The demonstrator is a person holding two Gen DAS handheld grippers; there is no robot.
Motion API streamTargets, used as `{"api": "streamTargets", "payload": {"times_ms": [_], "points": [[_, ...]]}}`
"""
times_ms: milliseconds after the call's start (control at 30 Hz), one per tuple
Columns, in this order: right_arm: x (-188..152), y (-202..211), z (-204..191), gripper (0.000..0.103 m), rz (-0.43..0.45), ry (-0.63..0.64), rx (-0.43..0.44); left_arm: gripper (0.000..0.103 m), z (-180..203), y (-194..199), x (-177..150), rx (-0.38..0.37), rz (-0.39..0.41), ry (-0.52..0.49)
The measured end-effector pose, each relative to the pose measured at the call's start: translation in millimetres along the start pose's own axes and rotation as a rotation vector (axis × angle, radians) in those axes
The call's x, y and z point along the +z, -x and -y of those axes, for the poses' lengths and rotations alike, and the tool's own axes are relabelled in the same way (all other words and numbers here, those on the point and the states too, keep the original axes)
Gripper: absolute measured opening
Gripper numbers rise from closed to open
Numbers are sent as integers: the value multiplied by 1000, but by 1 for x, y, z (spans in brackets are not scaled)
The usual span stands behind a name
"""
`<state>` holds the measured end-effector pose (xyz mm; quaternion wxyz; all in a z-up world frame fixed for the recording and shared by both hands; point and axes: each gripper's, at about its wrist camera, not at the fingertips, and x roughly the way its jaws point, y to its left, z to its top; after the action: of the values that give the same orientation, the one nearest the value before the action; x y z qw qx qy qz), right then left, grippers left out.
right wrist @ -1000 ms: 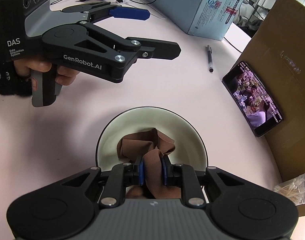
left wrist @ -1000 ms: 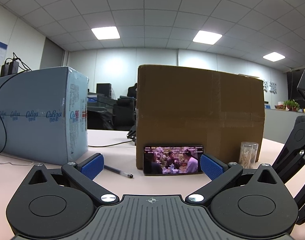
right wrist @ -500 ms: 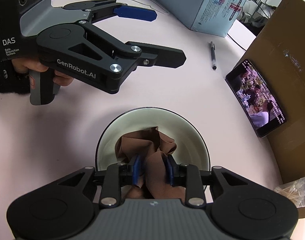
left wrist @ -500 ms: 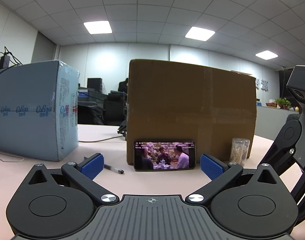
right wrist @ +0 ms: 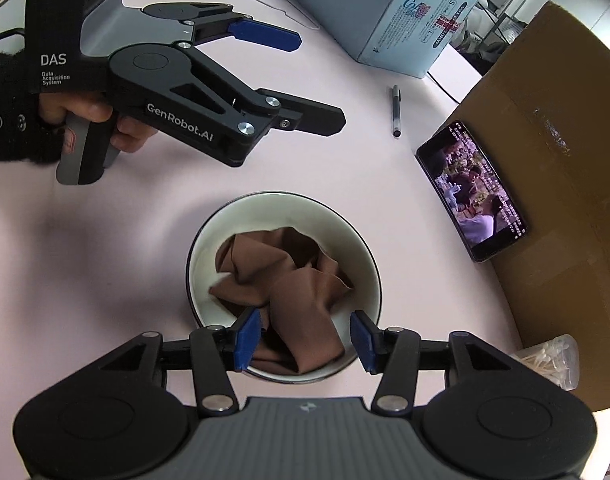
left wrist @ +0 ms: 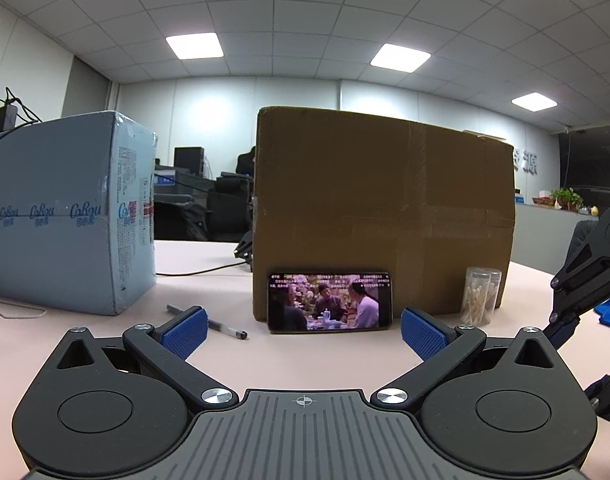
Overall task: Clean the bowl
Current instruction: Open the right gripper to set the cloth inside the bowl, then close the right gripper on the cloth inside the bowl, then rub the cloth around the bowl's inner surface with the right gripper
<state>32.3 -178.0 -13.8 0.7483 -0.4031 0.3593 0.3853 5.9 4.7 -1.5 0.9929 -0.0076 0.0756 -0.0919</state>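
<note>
Judged midway or later through the wiping: crumpled brown cloth [right wrist: 283, 276] lay loose inside the round white ceramic bowl with a dark rim [right wrist: 361, 248], heaped across the floor and draped up the near wall. No dirt or residue made out on the bare far part of the inner wall, though most of the inside was hidden under fabric. Probably left to do: lift the cloth out, or grip it again for another pass.

Right claw [right wrist: 305, 336] hung directly over the near rim of the bowl, released, blue pads spread to either side of the cloth's near fold and not pinching it; whether the left pad touched the fabric could not be told. Left claw [left wrist: 303, 332] also released and holding nothing, raised above the pale pink desk [right wrist: 105, 280], to the left of and beyond the bowl, aimed at a black smartphone playing a video [left wrist: 329, 302] leaning against a large brown cardboard box [left wrist: 381, 208].

Bowl stood upright on the desk, mouth facing straight up, near the middle of the right view and well apart from the phone on its right. Round, so no long axis; cloth bunched without a clear one either, stretched slightly from far to near.
</note>
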Motion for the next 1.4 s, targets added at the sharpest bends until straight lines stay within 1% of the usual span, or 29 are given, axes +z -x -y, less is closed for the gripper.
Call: {"api": "streamTargets", "payload": {"times_ms": [100,200,267,300,367,400,467,600,633,667,733,800,933,1000,1100,1167,1200,1233,1267,1400], "points": [[3,0,3,51,5,13,-5,103,-1,-1,0,-4,-5,7],[7,-7,5,48,-11,31,18,103,-4,-4,0,-9,-19,26],[10,-14,6,39,-38,47,32,103,-3,-3,0,-11,-15,24],[13,-19,6,38,-53,57,44,103,-3,-2,0,-13,-12,21],[16,-26,6,19,-65,71,67,103,-1,-1,-1,-18,-3,11],[18,-29,7,17,-65,79,82,103,-1,0,-1,-20,0,7],[21,-34,7,17,-60,94,106,103,0,1,-1,-25,4,5],[24,-37,4,17,-18,131,130,103,-3,0,0,-33,-8,22],[24,-36,3,20,-13,142,130,103,-4,0,0,-35,-12,27],[24,-34,2,25,-6,154,129,103,-5,-1,0,-39,-16,32],[24,-30,3,31,-2,171,118,103,-5,-1,0,-42,-20,36],[25,-24,5,34,-6,188,105,103,-6,-1,0,-42,-23,41],[31,-26,8,43,13,191,123,103,-6,-1,0,-42,-23,42],[35,-27,10,44,24,191,134,103,-6,-1,-1,-41,-23,42],[37,-38,9,40,-7,191,161,103,-7,-1,-1,-42,-26,45],[38,-41,11,30,-25,181,175,103,-7,-2,-1,-47,-30,49],[39,-42,12,27,-33,176,181,103,-7,-1,-1,-47,-29,49],[41,-43,12,18,-42,176,187,103,-7,-1,-1,-47,-29,49],[43,-45,11,14,-52,180,192,103,-7,0,-1,-48,-28,49],[47,-45,5,13,-100,203,202,103,-6,0,-1,-52,-27,47]]}}
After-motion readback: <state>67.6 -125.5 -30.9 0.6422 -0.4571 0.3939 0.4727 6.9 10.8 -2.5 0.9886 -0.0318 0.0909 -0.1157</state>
